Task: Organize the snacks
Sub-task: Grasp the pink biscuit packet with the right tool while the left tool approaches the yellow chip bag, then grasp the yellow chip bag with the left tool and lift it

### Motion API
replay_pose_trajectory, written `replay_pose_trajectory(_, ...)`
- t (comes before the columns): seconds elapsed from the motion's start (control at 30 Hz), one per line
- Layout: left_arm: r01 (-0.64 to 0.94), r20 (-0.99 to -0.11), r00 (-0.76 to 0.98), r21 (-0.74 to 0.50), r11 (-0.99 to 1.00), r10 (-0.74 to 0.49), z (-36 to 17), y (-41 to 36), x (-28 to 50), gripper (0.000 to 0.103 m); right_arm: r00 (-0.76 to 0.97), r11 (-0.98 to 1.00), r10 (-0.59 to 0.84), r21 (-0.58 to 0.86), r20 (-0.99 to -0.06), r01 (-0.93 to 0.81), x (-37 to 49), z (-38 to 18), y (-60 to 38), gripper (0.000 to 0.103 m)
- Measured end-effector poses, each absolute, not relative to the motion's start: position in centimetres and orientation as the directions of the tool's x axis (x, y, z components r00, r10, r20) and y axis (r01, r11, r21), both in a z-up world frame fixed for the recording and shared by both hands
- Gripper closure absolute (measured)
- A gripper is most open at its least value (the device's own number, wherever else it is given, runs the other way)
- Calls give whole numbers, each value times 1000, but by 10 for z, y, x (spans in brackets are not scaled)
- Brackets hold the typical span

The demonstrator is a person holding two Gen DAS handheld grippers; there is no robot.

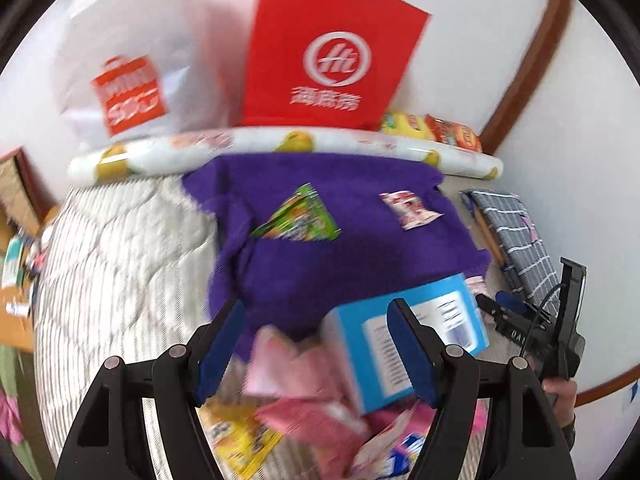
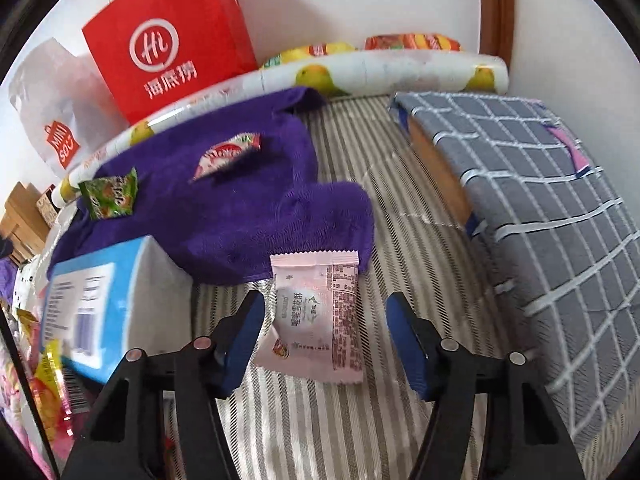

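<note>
My right gripper (image 2: 325, 298) hovers low over a pale pink snack packet (image 2: 316, 320) lying on the striped bed cover. The packet sits between the blue pads, with a gap on its right side, so the jaws stand open around it. My left gripper (image 1: 316, 308) is open above a heap of snacks: pink packets (image 1: 296, 384), a yellow packet (image 1: 236, 440) and a blue and white box (image 1: 400, 344), none of them pinched. On the purple towel (image 1: 332, 264) lie a green packet (image 1: 300, 220) and a red and white packet (image 1: 408, 208).
A red paper bag (image 1: 332, 48) and a white plastic bag (image 1: 128, 80) stand against the wall behind a fruit-printed roll (image 1: 280, 144). Yellow and orange snack bags (image 1: 432, 128) lie beyond the roll. A grey checked cushion (image 2: 540, 208) fills the right side.
</note>
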State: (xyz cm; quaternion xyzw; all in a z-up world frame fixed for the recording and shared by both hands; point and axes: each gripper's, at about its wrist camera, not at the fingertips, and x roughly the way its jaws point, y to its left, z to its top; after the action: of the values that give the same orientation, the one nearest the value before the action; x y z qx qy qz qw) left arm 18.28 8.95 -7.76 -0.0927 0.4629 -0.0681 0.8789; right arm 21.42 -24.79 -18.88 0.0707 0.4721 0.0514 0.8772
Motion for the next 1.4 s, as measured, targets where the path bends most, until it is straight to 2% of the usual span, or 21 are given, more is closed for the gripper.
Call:
replay_pose_trajectory(0.2, -52, -802, 576, -227, 972, -157, -86, 121, 166, 31, 561, 991, 126, 132, -819, -30, 221, -199, -240, 42)
replay_pose_trajectory(0.3, -87, -812, 567, -226, 970, -139, -95, 133, 162, 31, 569, 995, 93, 88, -817, -36, 221, -199, -235, 50)
replay_pose_trajectory(0.33, -92, -815, 563, -223, 970, -134, -97, 135, 161, 31, 572, 995, 94, 84, -815, -44, 220, -199, -234, 58)
replay_pose_trajectory(0.43, -99, -823, 553, -218, 971, -128, -105, 137, 157, 31, 568, 994, 109, 89, -816, -62, 215, -197, -235, 59)
replay_pose_trajectory(0.73, -126, -850, 511, -223, 967, -129, -137, 142, 135, 32, 591, 988, 151, 141, -792, -63, 186, -185, -244, 59)
replay_pose_trajectory(0.97, -106, -866, 489, -180, 978, -106, -164, 134, 129, 32, 589, 988, 153, 142, -794, -65, 175, -195, -243, 59)
replay_pose_trajectory(1.4, -42, -787, 604, -189, 981, -125, -178, 127, 126, 40, 609, 988, 153, 130, -778, -83, 170, -201, -242, 56)
